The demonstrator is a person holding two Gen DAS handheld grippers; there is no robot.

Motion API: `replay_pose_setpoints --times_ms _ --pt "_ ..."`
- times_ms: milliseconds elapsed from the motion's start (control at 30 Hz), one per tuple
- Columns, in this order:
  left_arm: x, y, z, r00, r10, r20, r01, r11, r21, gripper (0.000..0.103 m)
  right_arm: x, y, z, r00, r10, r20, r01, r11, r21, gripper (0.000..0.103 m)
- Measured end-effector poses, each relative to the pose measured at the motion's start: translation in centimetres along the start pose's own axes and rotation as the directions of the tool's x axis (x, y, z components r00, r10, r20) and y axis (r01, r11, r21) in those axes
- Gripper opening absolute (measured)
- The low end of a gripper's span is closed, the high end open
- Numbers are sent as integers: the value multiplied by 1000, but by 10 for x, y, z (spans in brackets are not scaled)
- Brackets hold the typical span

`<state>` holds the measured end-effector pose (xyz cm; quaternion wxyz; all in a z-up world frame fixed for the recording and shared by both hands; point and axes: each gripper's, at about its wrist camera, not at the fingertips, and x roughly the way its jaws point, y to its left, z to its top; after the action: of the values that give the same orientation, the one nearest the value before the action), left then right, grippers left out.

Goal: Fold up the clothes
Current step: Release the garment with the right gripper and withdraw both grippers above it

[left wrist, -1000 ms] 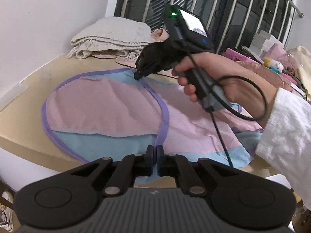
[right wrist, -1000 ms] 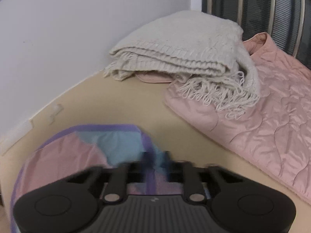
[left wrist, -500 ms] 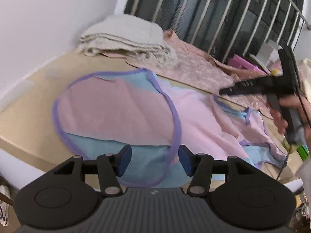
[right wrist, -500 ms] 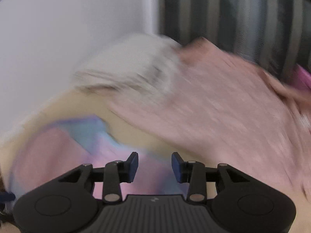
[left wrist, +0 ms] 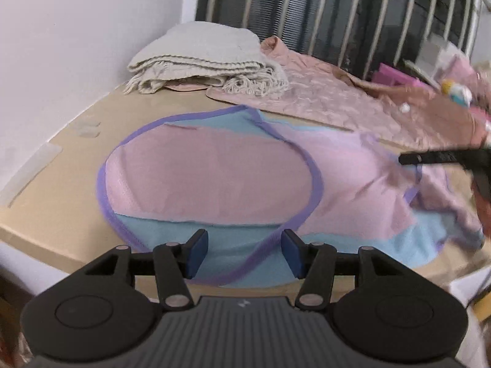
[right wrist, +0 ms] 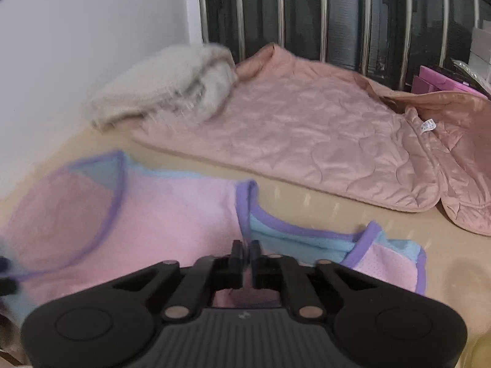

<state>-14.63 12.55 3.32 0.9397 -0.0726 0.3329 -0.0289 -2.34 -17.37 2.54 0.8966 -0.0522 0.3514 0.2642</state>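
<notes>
A pink and light-blue garment with purple trim point(left wrist: 214, 178) lies on the tan bed surface, its left part folded over into a rounded flap. My left gripper point(left wrist: 244, 256) is open and empty, just above the garment's near blue edge. My right gripper point(right wrist: 245, 263) has its jaws nearly together over the pink cloth point(right wrist: 172, 214); whether cloth is pinched between them is unclear. In the left wrist view the right gripper point(left wrist: 435, 158) shows blurred over the garment's right side.
A folded cream blanket point(left wrist: 202, 58) sits at the back left by the white wall. A pink quilted cover point(right wrist: 322, 135) lies across the back. A metal-barred headboard point(right wrist: 337, 15) stands behind. Pink boxes and small items point(left wrist: 429, 82) are at the far right.
Both grippers let go of the folded flap and opened. The left one drew back toward the near edge. The right one swung right across the garment, then closed its jaws again there.
</notes>
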Motion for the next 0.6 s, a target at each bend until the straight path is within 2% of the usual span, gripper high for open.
replay_pose_setpoints --times_ms 33,67,200,267,300,333,467,567,600 --pt "-2 0 2 1000 -15 6 15 1000 -18 54 -7 0 -4 1000 13 6 -13 1000 -4 23" --pt "-1 -3 2 1000 -18 4 18 1000 -12 54 -15 1 -8 1000 27 12 -26 1000 -8 28" --pt "7 -12 1 1000 -26 -9 26 999 22 54 -43 3 -24 996 80 34 -79 997 -26 28" --pt "11 -17 0 999 -29 -15 30 999 39 54 -40 6 -32 997 72 30 -71 997 -29 26" --pt "13 -20 -1 999 -31 -18 32 998 47 54 -38 7 -36 998 59 29 -58 998 -27 21" --pt "15 -22 -1 999 -33 -22 34 998 56 52 -36 8 -39 999 46 29 -45 999 -25 1" --pt "10 -20 -6 1000 -13 -18 14 996 85 51 -46 1 -46 999 5 40 -6 1000 10 1" --pt "7 -15 -5 1000 -7 -28 9 998 62 51 -66 -7 -51 998 -35 56 35 999 0 2" --pt "6 -14 -3 999 -34 -36 36 999 40 51 -70 -7 -54 998 -34 56 34 999 -6 7"
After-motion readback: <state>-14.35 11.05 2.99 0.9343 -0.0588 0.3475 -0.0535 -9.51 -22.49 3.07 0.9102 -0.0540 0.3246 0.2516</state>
